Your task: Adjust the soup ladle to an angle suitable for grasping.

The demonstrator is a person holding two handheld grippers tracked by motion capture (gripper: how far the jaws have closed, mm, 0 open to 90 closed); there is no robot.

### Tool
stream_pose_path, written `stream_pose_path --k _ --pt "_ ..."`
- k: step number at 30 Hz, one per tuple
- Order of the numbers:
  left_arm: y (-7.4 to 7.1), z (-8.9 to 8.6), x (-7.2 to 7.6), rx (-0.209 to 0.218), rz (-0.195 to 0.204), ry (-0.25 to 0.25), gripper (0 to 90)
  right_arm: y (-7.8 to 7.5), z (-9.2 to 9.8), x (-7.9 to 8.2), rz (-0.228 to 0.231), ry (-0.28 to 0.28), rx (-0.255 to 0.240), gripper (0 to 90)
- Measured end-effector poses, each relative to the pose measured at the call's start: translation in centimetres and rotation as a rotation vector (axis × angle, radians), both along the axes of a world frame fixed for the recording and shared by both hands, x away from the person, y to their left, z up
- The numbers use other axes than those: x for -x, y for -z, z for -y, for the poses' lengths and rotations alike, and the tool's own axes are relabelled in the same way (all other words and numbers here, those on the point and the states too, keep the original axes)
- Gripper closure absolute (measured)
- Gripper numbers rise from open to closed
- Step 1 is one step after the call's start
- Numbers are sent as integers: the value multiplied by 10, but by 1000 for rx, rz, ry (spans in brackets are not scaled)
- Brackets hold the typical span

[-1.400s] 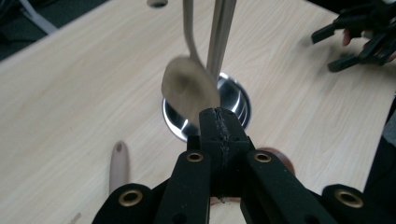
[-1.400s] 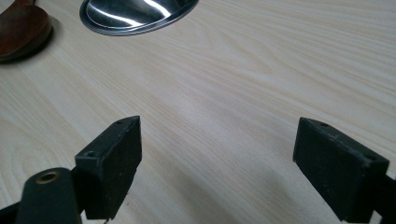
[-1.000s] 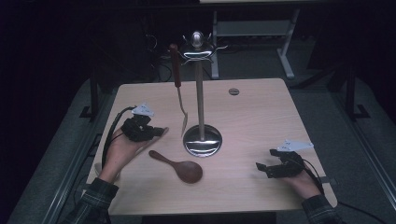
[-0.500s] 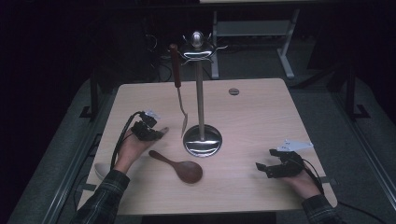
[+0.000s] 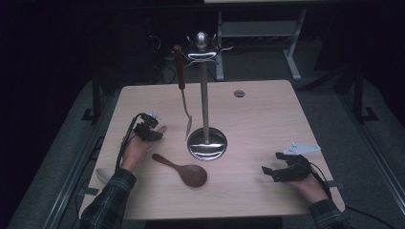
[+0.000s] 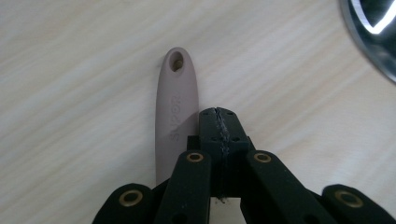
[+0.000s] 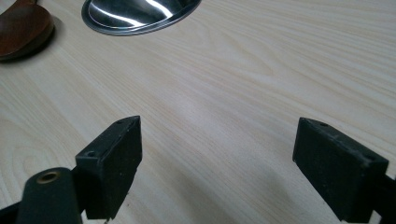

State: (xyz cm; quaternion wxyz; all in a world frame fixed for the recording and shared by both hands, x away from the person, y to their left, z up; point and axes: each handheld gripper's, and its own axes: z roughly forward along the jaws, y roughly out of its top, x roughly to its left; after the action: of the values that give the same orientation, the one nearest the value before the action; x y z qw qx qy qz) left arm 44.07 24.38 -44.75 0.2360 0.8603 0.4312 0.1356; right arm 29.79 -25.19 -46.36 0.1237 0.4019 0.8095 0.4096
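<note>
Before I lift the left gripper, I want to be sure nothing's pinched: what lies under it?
Beside and under the shut left gripper lies a beige utensil handle with a hanging hole, flat on the table. The jaws are closed with nothing between them. The handle's lower end is covered by the gripper.
</note>
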Motion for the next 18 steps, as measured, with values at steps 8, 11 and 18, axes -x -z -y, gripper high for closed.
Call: stream_pose_path --k 8,11,18 --pt "0 -23 -8 16 -13 -67 900 0 -1 0 -3 -8 2 152" --pt "-7 -26 -4 16 -15 -60 900 1 -1 -1 -3 -12 3 152" --pt "-30 -38 8 -21 -31 -71 787 1 -1 0 -2 -13 3 153"
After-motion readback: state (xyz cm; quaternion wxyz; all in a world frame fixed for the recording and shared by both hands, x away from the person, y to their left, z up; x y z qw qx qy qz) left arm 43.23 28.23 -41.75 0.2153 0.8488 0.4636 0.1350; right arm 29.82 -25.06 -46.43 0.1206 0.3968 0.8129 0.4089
